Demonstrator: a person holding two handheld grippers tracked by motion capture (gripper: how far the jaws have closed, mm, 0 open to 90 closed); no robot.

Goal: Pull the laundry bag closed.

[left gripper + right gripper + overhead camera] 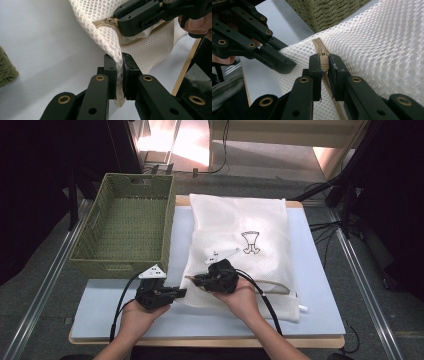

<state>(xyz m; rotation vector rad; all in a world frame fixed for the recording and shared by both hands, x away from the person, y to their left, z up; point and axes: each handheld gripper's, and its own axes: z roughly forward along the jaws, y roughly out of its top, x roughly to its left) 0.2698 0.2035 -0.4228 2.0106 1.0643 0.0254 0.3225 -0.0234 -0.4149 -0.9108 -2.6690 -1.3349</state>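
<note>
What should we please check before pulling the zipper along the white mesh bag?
1. Left hand-held gripper clamps the white mesh laundry bag at its corner: ok.
2. Right hand-held gripper pinches the beige zipper slider: ok.
3. Zipper track lies straight ahead of the slider: cannot tell.
4. Green woven basket stands apart from both hands: ok.
5. Bag rests flat on the pale blue table mat: ok.

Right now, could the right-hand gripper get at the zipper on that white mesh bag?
Probably yes: the right gripper already has its jaws around the zipper of the mesh bag, apparently pinching it. Nothing blocks it; the left gripper clamps the bag's corner alongside.
</note>
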